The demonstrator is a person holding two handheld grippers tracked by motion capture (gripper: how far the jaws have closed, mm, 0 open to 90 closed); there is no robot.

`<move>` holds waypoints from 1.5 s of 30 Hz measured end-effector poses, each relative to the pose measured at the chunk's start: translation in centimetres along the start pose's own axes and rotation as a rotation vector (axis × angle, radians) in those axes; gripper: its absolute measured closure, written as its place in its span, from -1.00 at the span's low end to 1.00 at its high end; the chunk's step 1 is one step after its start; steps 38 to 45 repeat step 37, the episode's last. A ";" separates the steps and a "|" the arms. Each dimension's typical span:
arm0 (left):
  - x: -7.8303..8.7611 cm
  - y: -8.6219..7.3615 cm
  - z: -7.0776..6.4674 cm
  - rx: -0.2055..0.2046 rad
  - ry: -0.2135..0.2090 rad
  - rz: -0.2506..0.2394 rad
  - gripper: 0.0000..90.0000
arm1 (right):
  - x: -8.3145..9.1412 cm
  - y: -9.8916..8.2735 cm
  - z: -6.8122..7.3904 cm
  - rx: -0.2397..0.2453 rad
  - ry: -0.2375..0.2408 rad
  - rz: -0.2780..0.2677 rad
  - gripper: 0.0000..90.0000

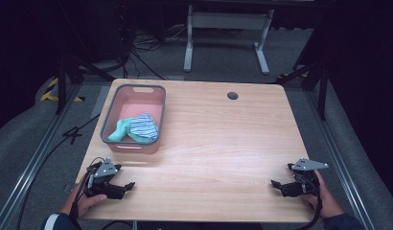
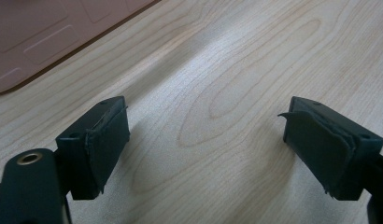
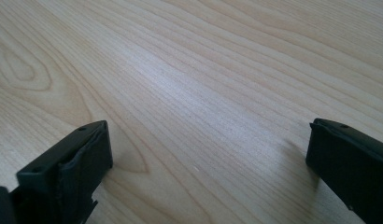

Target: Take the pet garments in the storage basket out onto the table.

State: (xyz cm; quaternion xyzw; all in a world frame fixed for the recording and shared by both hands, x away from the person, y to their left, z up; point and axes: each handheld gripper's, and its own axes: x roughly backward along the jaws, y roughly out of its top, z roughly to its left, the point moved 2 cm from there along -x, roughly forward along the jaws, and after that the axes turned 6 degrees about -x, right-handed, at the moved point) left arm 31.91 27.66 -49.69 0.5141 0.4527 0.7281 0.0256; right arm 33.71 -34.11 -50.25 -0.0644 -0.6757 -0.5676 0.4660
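Two grippers — left gripper (image 1: 121,188), right gripper (image 1: 281,186) — jaws apart; no writing legible.

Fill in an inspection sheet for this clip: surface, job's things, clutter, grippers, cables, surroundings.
Surface: light wooden table, bare except for a dark round grommet hole near the far edge.
Job's things: pink rectangular plastic bin at the far left; bundle of teal and blue-striped cloth inside, at its near end.
Clutter: nothing seen.
Grippers: left gripper and right gripper rest at the near corners, jaws apart, both empty.
Cables: black cables run across the floor left of the table.
Surroundings: grey carpet floor, white metal frame beyond, dark backdrop.
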 end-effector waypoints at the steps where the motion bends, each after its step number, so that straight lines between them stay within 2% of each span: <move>1: 0.0 0.0 0.0 0.000 0.000 -0.001 -0.67 | 0.0 0.0 0.0 0.000 0.000 0.000 -0.98; 45: -0.1 0.1 0.1 0.005 0.007 0.008 -0.74 | 0.0 0.0 0.0 0.001 0.002 0.000 -0.98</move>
